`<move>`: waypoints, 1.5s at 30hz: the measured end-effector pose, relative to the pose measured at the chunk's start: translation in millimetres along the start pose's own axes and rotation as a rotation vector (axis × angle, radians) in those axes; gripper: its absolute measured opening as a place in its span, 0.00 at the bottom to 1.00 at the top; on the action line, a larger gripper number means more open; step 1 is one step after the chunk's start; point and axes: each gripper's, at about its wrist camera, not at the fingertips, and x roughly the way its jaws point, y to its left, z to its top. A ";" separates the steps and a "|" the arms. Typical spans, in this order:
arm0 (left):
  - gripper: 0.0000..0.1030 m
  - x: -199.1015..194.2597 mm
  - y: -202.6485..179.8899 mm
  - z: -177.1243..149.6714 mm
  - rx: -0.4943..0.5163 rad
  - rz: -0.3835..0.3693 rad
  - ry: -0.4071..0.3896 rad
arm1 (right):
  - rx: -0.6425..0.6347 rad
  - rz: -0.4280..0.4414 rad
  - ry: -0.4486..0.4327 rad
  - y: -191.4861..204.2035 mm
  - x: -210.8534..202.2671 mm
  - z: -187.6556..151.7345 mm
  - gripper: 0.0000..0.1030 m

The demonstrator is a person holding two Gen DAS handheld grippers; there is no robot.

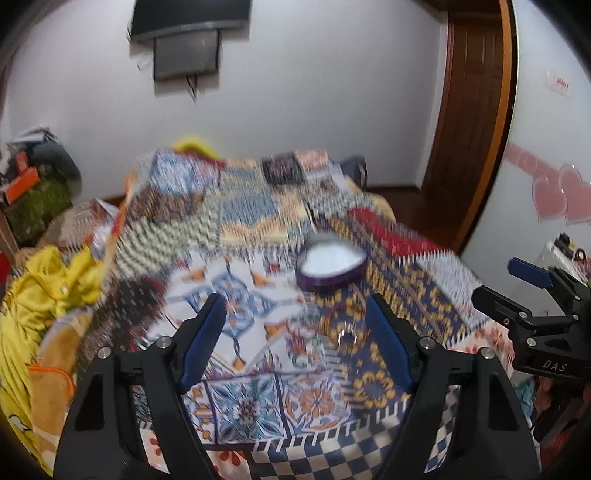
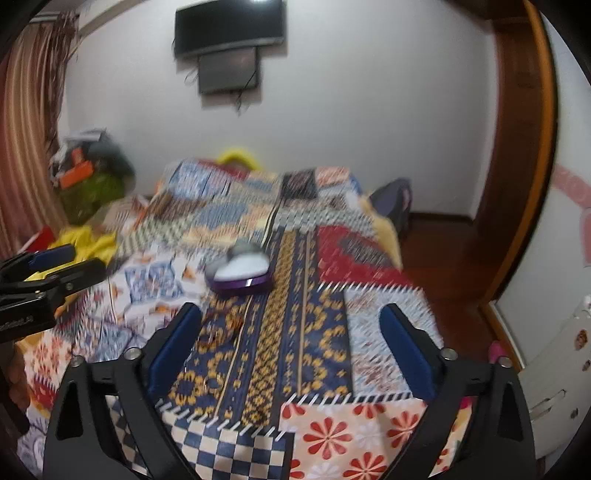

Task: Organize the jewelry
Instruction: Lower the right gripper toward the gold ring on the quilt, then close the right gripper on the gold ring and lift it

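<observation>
A small silver ring (image 1: 347, 336) lies flat on the blue-and-yellow patterned part of the patchwork bedspread (image 1: 258, 229), near the front edge of the bed. In the left wrist view it sits between the two blue-padded fingers, closer to the right one, and touches neither. Further back on the same bedspread stands a purple heart-shaped jewelry box (image 1: 331, 266) with a white lining, open at the top; it is well apart from the ring. In the right wrist view a loose cluster of small gold-coloured pieces (image 2: 221, 328) lies on the bedspread just beside the left finger of that gripper, too blurred to tell apart.

The left gripper (image 1: 295, 347) hangs above the bed with its jaws wide and nothing between them. The right gripper (image 2: 291, 347) also hangs over the bedspread, jaws wide and holding nothing; it shows at the right edge of the left wrist view.

A crumpled yellow cloth (image 1: 55, 280) lies at the left side of the bed. On the white wall behind hangs a dark flat screen (image 2: 229, 29), and a brown wooden door frame (image 1: 491, 122) stands at the right.
</observation>
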 end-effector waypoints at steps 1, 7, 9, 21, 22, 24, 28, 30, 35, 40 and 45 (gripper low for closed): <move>0.70 6.1 0.6 -2.8 0.003 -0.003 0.023 | 0.000 0.012 0.015 -0.7 6.2 -1.5 0.87; 0.61 33.7 3.8 -19.4 0.019 -0.031 0.139 | -0.025 0.104 0.133 8.2 37.7 -19.4 0.72; 0.57 41.8 3.6 -25.4 0.019 -0.047 0.178 | -0.043 0.128 0.168 14.0 46.5 -25.0 0.68; 0.39 60.4 4.9 -36.9 -0.002 -0.128 0.265 | -0.139 0.220 0.277 37.6 73.0 -48.9 0.35; 0.38 61.7 3.8 -36.9 -0.001 -0.137 0.270 | -0.146 0.220 0.274 38.1 73.4 -49.5 0.31; 0.36 66.4 1.7 -36.8 -0.001 -0.159 0.281 | -0.151 0.232 0.274 39.1 74.5 -50.3 0.22; 0.35 75.7 -2.1 -36.5 -0.011 -0.195 0.303 | -0.136 0.238 0.277 36.9 77.2 -48.7 0.08; 0.32 81.4 -3.4 -35.3 -0.014 -0.213 0.315 | -0.119 0.246 0.278 33.2 78.5 -47.2 0.07; 0.28 95.8 -8.9 -33.4 -0.002 -0.231 0.342 | -0.114 0.233 0.275 30.7 81.5 -44.5 0.07; 0.23 107.9 -13.3 -34.5 0.000 -0.247 0.364 | -0.102 0.226 0.267 25.2 83.5 -42.2 0.07; 0.23 114.2 -17.4 -32.7 0.009 -0.252 0.360 | -0.097 0.225 0.263 21.2 87.0 -39.9 0.06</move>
